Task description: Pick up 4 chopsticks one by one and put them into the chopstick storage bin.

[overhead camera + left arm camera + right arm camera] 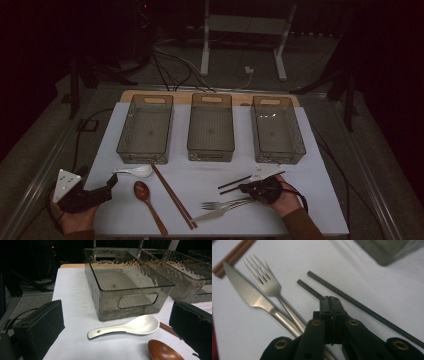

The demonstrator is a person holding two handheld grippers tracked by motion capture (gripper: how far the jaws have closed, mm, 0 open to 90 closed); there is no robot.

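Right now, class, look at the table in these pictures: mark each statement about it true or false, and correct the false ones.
1. Three clear bins stand in a row at the far side of the table. True.
2. The white spoon lies inside a bin. False: it lies on the table in front of the left bin.
3. The right gripper has its jaws closed together. True.
4. The left gripper clamps the white spoon. False: its jaws stand wide apart, the spoon lying untouched between them.
5. The fork and knife lie side by side. True.
6. The black chopsticks stand upright in a bin. False: they lie on the table.
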